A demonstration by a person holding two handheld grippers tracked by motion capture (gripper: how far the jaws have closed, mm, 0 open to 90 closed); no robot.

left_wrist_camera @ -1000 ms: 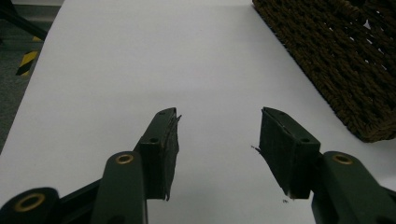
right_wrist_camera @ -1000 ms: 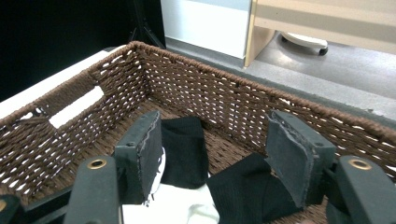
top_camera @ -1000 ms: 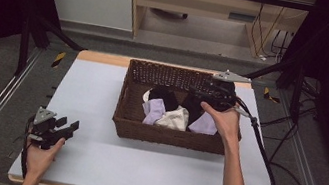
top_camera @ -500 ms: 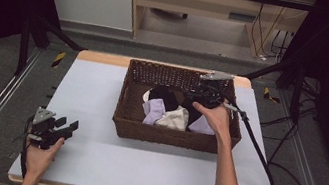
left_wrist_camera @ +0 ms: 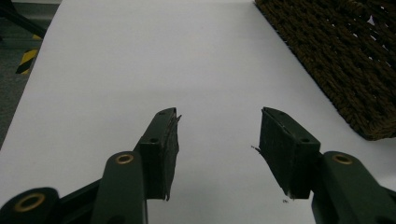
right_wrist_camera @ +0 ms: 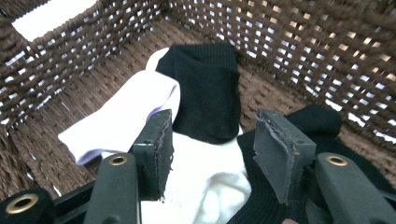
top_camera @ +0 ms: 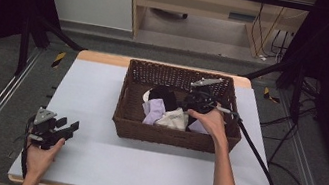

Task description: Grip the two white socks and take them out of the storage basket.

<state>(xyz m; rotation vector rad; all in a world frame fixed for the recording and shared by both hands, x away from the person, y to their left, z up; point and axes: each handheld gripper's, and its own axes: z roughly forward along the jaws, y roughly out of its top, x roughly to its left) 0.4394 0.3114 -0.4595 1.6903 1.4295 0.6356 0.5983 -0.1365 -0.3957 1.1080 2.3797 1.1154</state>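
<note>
Socks (top_camera: 165, 110) are heaped inside the woven basket (top_camera: 172, 137). Well left of the basket, the left gripper (top_camera: 65, 126) is held over the white table (top_camera: 140, 162), jaws wide, nothing between. Inside the basket, the right gripper (right_wrist_camera: 212, 154) is poised above the socks, its jaws having just been closing, gripping nothing.

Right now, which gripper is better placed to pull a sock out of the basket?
Right. The right gripper is down inside the basket, jaws closing but not yet gripping, straddling the black sock on the white sock. The left gripper sits open over bare table, away from the basket.
</note>
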